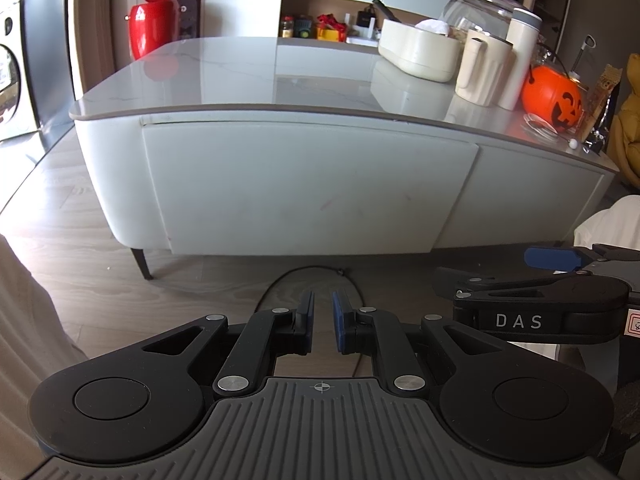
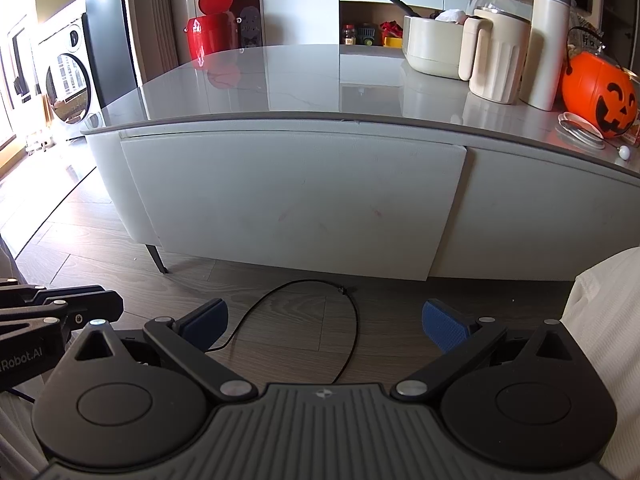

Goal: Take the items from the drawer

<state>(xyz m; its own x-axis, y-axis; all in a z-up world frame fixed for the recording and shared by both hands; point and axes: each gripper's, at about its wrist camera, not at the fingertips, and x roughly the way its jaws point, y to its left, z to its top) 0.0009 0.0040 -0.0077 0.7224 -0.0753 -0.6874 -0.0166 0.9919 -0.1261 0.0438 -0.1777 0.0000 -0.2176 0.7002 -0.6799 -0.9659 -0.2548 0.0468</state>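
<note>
The drawer front [image 1: 312,188] is a wide white panel on the side of a low table, and it is closed; it also fills the middle of the right wrist view [image 2: 296,200]. No items from inside it show. My left gripper [image 1: 323,300] hovers over the wooden floor short of the drawer, its blue pads nearly together with nothing between them. My right gripper [image 2: 326,312] stands wide open and empty, also short of the drawer. The two grippers are side by side, each at the edge of the other's view.
On the glossy tabletop [image 1: 240,72] at the right stand a cream tub [image 1: 420,56], a cream jug [image 1: 482,68], a glass jar and an orange pumpkin bucket [image 1: 554,98]. A black cable [image 2: 348,320] loops on the floor. White fabric [image 2: 608,320] lies right; a red bin [image 1: 154,28] stands behind.
</note>
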